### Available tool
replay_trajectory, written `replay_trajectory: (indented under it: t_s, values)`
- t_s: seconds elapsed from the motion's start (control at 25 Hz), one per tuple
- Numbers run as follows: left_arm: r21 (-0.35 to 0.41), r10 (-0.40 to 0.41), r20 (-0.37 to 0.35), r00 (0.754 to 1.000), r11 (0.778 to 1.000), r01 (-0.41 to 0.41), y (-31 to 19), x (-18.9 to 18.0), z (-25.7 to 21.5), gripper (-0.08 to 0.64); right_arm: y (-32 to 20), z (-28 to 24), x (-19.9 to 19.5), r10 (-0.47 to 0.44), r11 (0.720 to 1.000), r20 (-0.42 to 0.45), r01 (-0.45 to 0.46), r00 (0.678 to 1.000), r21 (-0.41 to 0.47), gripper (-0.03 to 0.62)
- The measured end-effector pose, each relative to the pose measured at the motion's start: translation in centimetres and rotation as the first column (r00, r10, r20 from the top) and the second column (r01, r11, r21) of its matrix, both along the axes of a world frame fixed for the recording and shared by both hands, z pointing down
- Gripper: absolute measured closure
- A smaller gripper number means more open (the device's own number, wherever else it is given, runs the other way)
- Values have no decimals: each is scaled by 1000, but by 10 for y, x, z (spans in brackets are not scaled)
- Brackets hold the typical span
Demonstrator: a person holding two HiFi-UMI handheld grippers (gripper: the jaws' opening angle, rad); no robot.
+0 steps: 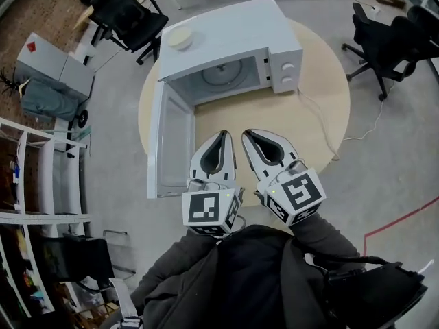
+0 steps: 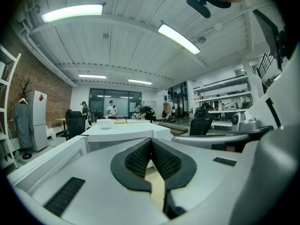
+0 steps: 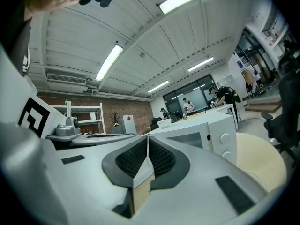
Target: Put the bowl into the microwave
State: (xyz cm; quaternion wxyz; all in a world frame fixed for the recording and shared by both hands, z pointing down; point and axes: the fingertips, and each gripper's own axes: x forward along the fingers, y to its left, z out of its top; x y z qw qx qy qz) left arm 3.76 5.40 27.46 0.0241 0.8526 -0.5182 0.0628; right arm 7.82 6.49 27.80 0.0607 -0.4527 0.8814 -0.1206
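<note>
A white microwave [image 1: 233,46] stands at the back of a round beige table [image 1: 322,108], its door [image 1: 167,142] swung wide open to the left and its cavity [image 1: 223,77] showing. A small white bowl [image 1: 181,39] sits on top of the microwave near its left rear corner; the same bowl [image 2: 105,123] [image 3: 164,123] shows in both gripper views. My left gripper [image 1: 224,135] [image 2: 151,140] and right gripper [image 1: 247,133] [image 3: 147,138] hover side by side over the table's near part, both shut with nothing between the pads. They point toward the microwave and are well short of it.
A power cord [image 1: 322,125] runs from the microwave across the table's right side. Black office chairs [image 1: 127,12] [image 1: 387,43] stand at back left and right. A white shelf [image 1: 41,177] lines the left wall. Several people [image 2: 111,109] stand far off behind the table.
</note>
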Motion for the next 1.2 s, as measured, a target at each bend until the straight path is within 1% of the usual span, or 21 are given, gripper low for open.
replay_trajectory:
  t_s: [0.2, 0.36, 0.44, 0.64, 0.8, 0.96, 1.08, 1.2]
  values:
    - [-36, 4, 40, 999, 999, -2, -34, 30, 6, 551, -34, 6, 33, 15, 1000, 45, -13, 999, -28, 583]
    - [-58, -7, 74, 997, 998, 12, -55, 42, 12, 551, -59, 12, 44, 3, 999, 68, 0, 998, -40, 583]
    - [-62, -21, 88, 996, 998, 27, -63, 42, 14, 551, -69, 15, 45, -9, 999, 78, 13, 997, -46, 583]
    - [-67, -67, 111, 992, 995, 75, -78, 30, 15, 551, -86, 20, 32, -55, 997, 95, 60, 994, -56, 583]
    - [-72, -104, 112, 988, 991, 112, -86, 12, 17, 551, -100, 24, 14, -91, 993, 93, 97, 992, -67, 583]
    - [-64, -133, 84, 988, 988, 138, -102, -9, 15, 551, -114, 26, -9, -124, 990, 61, 128, 990, -67, 583]
    - [-57, -135, 57, 989, 989, 138, -115, -21, 10, 551, -125, 23, -25, -137, 988, 24, 138, 990, -66, 583]
    - [-52, -127, 36, 991, 990, 128, -132, -33, 2, 551, -138, 19, -38, -131, 989, 2, 130, 991, -76, 583]
